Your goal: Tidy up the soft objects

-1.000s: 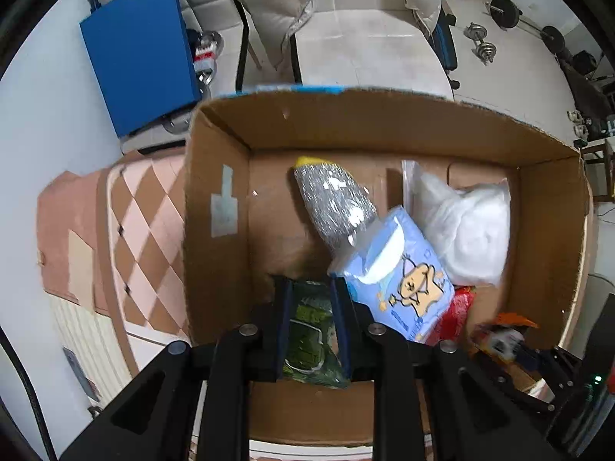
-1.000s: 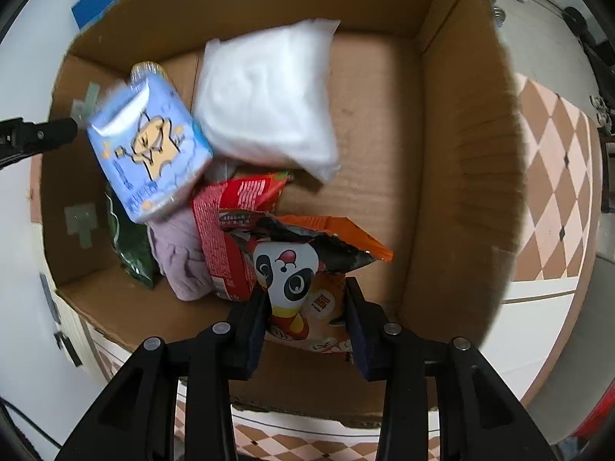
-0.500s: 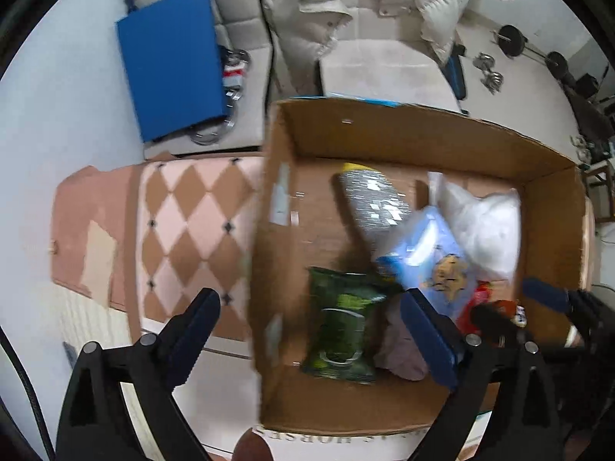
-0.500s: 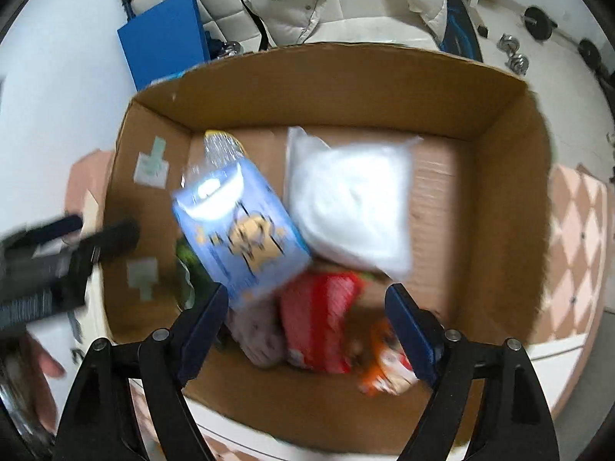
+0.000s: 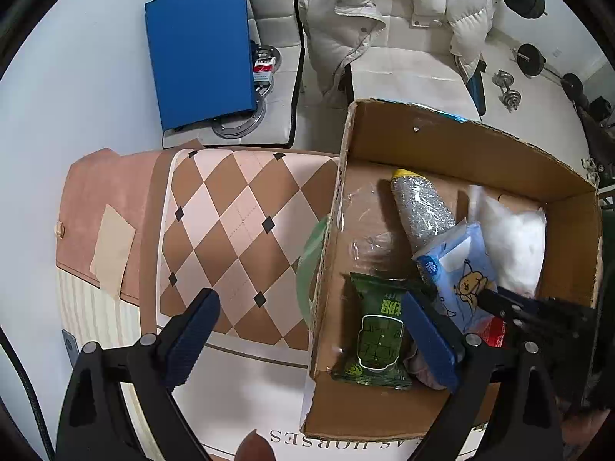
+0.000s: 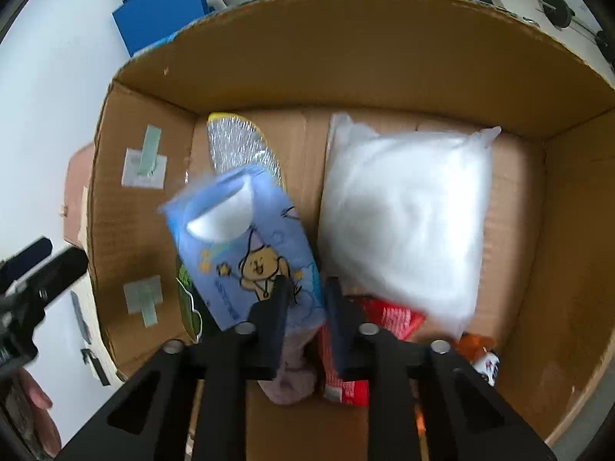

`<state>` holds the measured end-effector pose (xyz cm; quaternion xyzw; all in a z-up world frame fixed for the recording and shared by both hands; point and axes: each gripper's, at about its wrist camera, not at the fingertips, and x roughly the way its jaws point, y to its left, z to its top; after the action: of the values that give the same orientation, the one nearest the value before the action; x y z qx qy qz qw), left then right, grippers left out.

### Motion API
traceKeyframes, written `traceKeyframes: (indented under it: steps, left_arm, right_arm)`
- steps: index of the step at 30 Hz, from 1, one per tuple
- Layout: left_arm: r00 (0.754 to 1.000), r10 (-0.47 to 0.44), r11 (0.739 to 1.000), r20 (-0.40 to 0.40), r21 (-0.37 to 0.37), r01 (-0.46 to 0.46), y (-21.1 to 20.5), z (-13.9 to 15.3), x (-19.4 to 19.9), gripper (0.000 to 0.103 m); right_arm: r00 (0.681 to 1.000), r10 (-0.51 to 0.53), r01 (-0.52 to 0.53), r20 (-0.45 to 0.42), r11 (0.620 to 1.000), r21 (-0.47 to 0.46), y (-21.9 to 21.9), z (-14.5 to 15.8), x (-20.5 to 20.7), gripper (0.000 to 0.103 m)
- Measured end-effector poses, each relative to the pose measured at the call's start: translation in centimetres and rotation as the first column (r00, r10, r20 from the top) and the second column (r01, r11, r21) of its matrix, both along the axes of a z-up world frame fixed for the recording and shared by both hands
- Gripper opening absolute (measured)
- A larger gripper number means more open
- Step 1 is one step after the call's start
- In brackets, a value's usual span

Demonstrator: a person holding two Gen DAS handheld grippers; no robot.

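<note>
Furthest left, the left claw (image 5: 311, 342) hangs wide open and empty over the near left corner of the cardboard box (image 5: 472, 142), one finger above the checkered cloth (image 5: 238, 230) on the table and the other above the box's contents. It is raised and tipped downward toward the near edge of the box, gripping nothing, which suggests it is either between picks or done.

The box is the gathering place, and the soft things lie packed side by side on its floor. The green packet (image 5: 378, 332) lies flat in the near left corner. Behind it the silver sparkly pouch (image 5: 421, 211) slants toward the back wall, its lower end under the blue tissue pack (image 6: 246, 246). That pack leans over a pinkish cloth (image 6: 290, 378) (mostly hidden). Next to it is a red snack bag (image 6: 384, 319), and at the right the white stuffing bag (image 6: 407, 219) fills the back corner, with an orange packet (image 6: 474, 345) peeking out below it.

The right claw (image 6: 305, 294) reaches low into the box from the near side, pointing toward the back wall. Its jaws are drawn close together at the lower edge of the blue tissue pack, perhaps to straighten it; whether they actually pinch it I cannot tell.
</note>
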<state>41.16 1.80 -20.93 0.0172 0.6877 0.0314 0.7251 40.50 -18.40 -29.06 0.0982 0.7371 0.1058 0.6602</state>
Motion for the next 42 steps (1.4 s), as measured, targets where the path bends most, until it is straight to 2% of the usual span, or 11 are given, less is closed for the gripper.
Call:
traceKeyframes:
  steps: [5,13,19,25,27,29,30,34,37,40,42]
  left_arm:
    - [1.000,0.002,1.000,0.008,-0.003,-0.002,0.6,0.2,0.1,0.096]
    - [0.999,0.022,1.000,0.030,0.016,-0.022,2.3,0.9,0.6,0.096]
    - [0.998,0.033,0.998,0.047,0.061,-0.036,3.6,1.0,0.9,0.096]
    - [0.998,0.029,0.996,0.052,0.081,-0.033,3.9,0.7,0.8,0.096]
    - [0.998,0.024,0.997,0.063,0.078,-0.028,3.8,1.0,0.4,0.096]
    - [0.997,0.016,0.998,0.074,0.055,-0.020,3.4,1.7,-0.2,0.096]
    - [0.997,0.013,0.999,0.077,0.030,-0.015,3.1,2.1,-0.8,0.096]
    - [0.992,-0.008,0.998,0.128,-0.053,0.015,0.7,4.1,-4.4,0.101]
    - [0.986,-0.062,0.993,0.157,-0.087,0.076,-2.4,4.9,-9.0,0.101]
    - [0.985,-0.074,0.989,0.158,-0.113,0.092,-4.7,4.5,-13.1,0.101]
    - [0.989,-0.075,0.988,0.127,-0.123,0.091,-6.0,3.3,-15.8,0.101]
  right_arm:
    - [0.998,-0.041,0.040,0.043,0.999,0.025,0.9,2.6,-1.2,0.010]
    - [0.982,-0.136,0.123,0.131,0.987,0.104,3.3,6.1,-0.9,0.009]
    - [0.975,-0.191,0.178,0.115,0.977,0.119,4.8,5.1,0.8,0.009]
    - [0.966,-0.250,0.238,0.061,0.958,0.158,5.8,1.6,1.7,0.012]
    - [0.966,-0.252,0.239,0.055,0.956,0.171,5.4,1.4,1.4,0.027]
    - [0.966,-0.253,0.241,0.054,0.957,0.163,4.6,1.9,1.0,0.081]
    - [0.966,-0.243,0.227,0.087,0.961,0.155,3.8,3.3,0.5,0.086]
    - [0.952,-0.169,0.165,0.253,0.986,0.040,0.6,9.0,-2.6,0.086]
    - [0.931,-0.190,0.205,0.312,0.979,-0.017,-3.5,12.3,-7.2,0.087]
    - [0.904,-0.223,0.295,0.364,0.942,-0.157,-7.3,13.3,-13.1,0.088]
    - [0.901,-0.251,0.347,0.354,0.907,-0.239,-9.2,12.4,-16.9,0.088]
